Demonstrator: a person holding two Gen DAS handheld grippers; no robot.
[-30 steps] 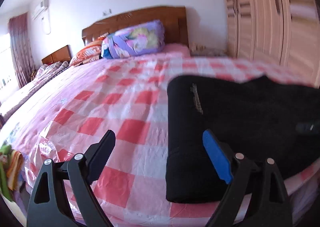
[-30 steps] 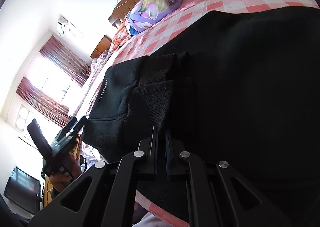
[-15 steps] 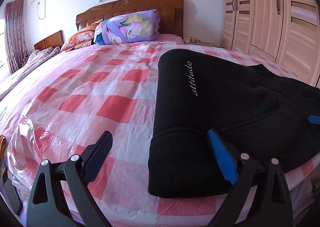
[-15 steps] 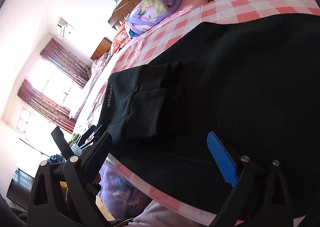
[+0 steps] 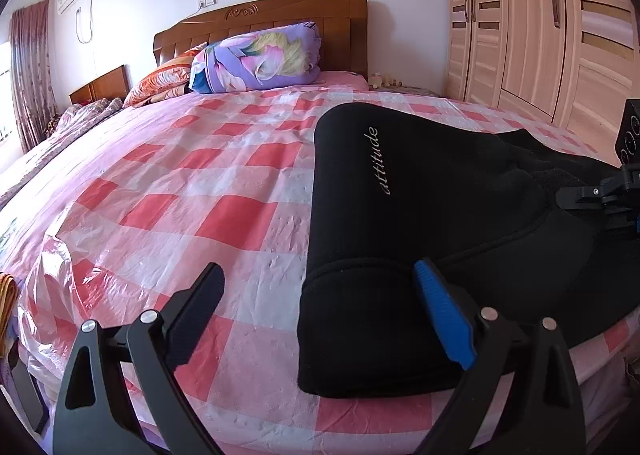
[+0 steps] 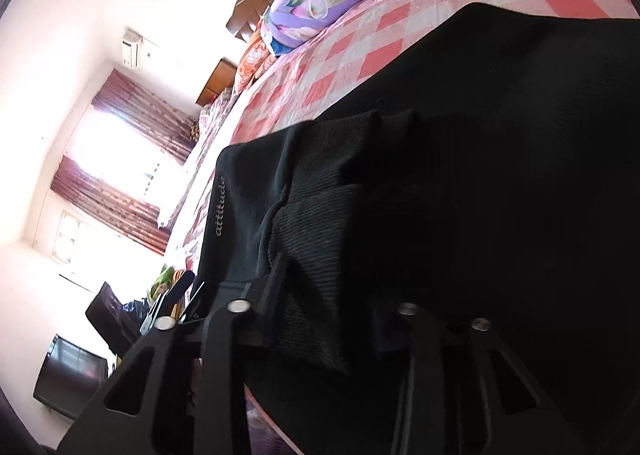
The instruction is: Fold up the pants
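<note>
Left fingers point(image 5: 444, 319) spread, one pants point(image 5: 420, 223)

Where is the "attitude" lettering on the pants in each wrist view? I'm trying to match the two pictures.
Left wrist view: the lettering runs up the black pants, right of centre, above the open left gripper.
Right wrist view: it sits left of centre along the pants' left edge, above the right gripper.
Shared landmark: the purple floral pillow by the headboard.
</note>
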